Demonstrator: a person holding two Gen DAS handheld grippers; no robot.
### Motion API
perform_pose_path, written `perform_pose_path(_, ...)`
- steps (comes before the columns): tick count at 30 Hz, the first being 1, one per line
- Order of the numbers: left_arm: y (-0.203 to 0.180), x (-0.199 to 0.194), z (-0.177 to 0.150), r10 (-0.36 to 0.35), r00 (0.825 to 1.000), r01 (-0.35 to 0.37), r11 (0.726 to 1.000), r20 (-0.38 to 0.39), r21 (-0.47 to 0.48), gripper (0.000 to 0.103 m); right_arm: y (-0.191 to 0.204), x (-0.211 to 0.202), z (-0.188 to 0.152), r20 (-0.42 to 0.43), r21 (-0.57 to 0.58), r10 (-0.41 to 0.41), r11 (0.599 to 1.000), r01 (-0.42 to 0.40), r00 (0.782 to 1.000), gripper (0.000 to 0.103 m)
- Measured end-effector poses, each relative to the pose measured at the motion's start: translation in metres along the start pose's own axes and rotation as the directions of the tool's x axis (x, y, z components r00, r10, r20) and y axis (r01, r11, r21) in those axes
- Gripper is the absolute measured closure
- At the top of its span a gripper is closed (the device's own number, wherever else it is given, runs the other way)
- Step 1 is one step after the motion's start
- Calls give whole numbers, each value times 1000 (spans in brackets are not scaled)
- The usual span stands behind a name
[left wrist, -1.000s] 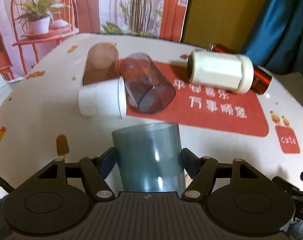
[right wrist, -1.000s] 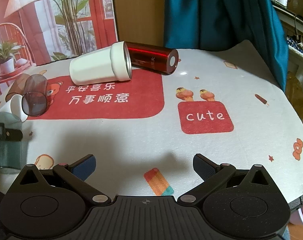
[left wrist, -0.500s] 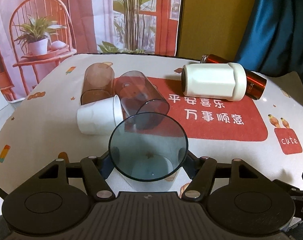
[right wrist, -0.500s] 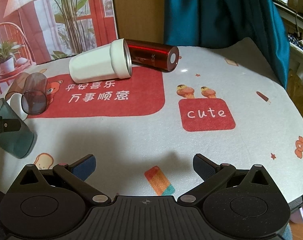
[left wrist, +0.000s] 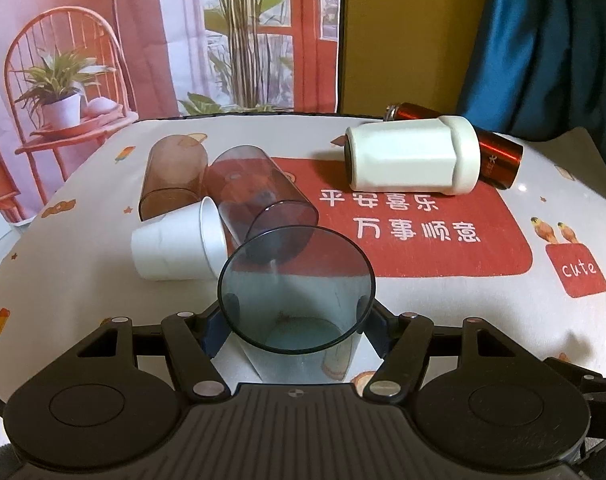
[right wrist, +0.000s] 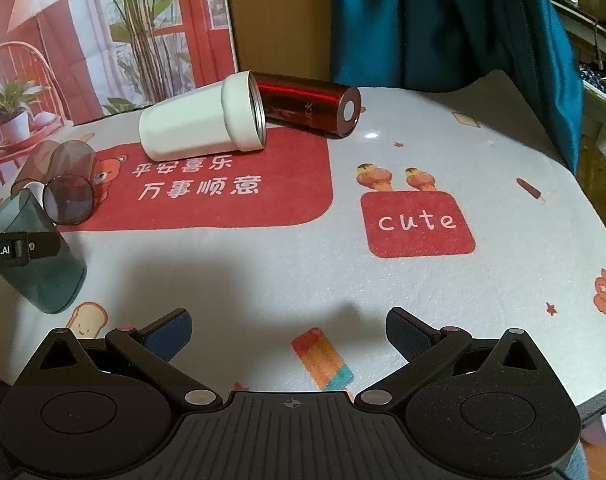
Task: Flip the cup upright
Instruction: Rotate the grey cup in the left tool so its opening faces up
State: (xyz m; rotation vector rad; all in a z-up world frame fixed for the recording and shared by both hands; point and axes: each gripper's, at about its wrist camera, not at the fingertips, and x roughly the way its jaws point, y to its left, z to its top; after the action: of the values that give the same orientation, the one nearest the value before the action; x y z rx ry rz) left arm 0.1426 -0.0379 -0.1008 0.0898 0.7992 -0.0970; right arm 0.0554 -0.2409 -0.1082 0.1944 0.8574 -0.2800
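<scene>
The translucent blue-grey cup (left wrist: 297, 304) is tilted, open mouth up and forward, base seemingly just above the table (left wrist: 83, 280).

My black left claw (left wrist: 297, 330) grips a smoky blue-grey cup (left wrist: 297, 304). Beyond lie a white cup (left wrist: 175, 246), a brown tumbler (left wrist: 171, 178), a purplish tumbler (left wrist: 259, 198), a cream mug (left wrist: 411, 160), a metallic red flask (left wrist: 499, 158) and a red-panelled white cloth (left wrist: 443, 292).

L gripper (left wrist: 296, 322) clamped; R gripper (right wrist: 289, 330) fingers spread.
</scene>
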Motion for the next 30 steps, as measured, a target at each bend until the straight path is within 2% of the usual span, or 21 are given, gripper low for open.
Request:
perform_pose_path(6,-4,-1,-2,-6,1000,6,1000,-11,25,33,0,0,0,0,2,-1,1000,1,1000,0)
perform_pose_path(9,-4,-1,-4,-27,999,27,999,-26,17,33,0,0,0,-1,3,-1,1000,1,1000,0)
perform_pose_path(30,-3,3,-6,-36,997,37,999,-65,7,33,0,0,-1,-1,3,-2,1000,2,1000,0)
